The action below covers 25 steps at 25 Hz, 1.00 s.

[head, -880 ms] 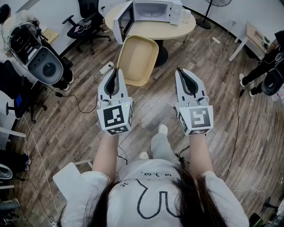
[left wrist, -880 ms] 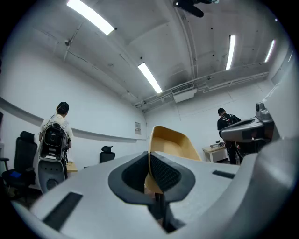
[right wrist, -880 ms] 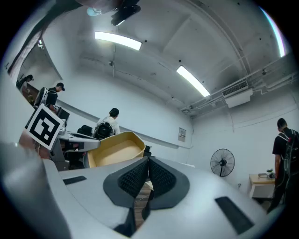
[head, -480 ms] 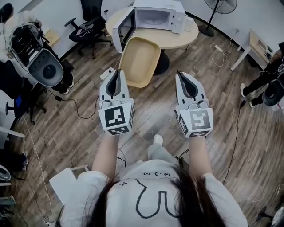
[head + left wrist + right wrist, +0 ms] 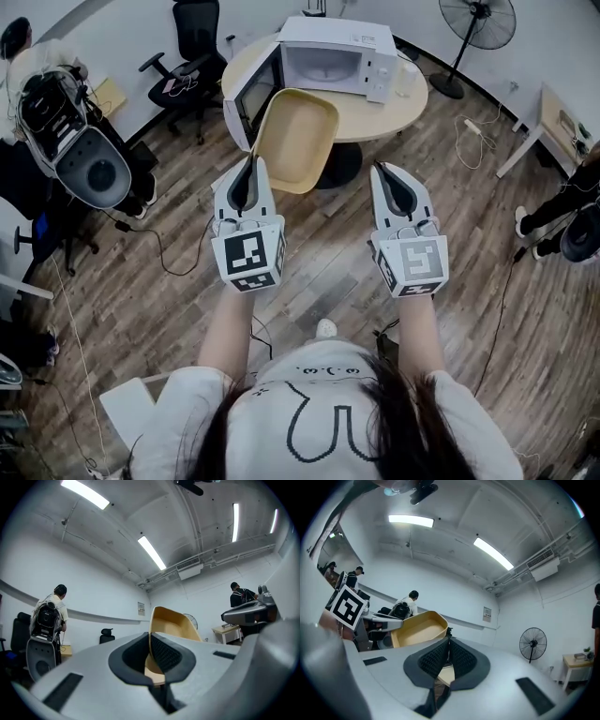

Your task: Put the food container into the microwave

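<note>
A tan, tray-like food container [image 5: 292, 141] is held up on edge by my left gripper [image 5: 249, 162], which is shut on its near rim. In the left gripper view the container [image 5: 172, 620] rises from between the pads of that gripper [image 5: 150, 641]. My right gripper [image 5: 380, 170] is level with the left one and to its right. It is shut, empty, and apart from the container [image 5: 415, 627]. Ahead, the white microwave [image 5: 333, 52] stands on a round table [image 5: 412, 94] with its door [image 5: 246, 94] swung open to the left.
A black office chair [image 5: 192, 37] stands left of the table. A grey machine [image 5: 80, 141] with cables is at the far left. A fan [image 5: 487, 23] and a small desk [image 5: 562, 122] are at the right, and a person [image 5: 572, 202] stands by the right edge.
The table and microwave have come closer in the head view. Both grippers stay at the same height, and the left one still holds the container, now just before the open door.
</note>
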Each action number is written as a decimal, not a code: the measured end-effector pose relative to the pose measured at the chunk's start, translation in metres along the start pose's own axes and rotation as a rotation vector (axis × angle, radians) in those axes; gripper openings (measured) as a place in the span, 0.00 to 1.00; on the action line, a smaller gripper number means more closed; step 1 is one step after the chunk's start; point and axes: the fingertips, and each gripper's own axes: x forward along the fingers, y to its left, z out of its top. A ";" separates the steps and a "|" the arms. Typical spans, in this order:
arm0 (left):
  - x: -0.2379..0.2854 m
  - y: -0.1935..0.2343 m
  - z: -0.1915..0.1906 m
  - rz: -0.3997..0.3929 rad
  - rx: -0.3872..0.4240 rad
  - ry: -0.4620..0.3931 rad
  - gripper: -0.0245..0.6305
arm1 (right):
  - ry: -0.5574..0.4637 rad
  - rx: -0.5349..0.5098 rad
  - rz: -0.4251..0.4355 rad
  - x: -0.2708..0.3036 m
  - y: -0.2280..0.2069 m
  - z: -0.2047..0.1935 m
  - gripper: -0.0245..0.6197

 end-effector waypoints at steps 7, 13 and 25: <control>0.062 -0.018 -0.016 0.018 -0.002 0.021 0.07 | 0.004 0.001 0.026 0.045 -0.045 -0.020 0.08; 0.099 -0.028 -0.022 0.008 0.004 0.015 0.07 | 0.003 -0.004 0.024 0.065 -0.065 -0.032 0.08; 0.203 -0.032 -0.052 -0.040 -0.011 0.040 0.07 | 0.042 0.025 -0.063 0.130 -0.127 -0.071 0.08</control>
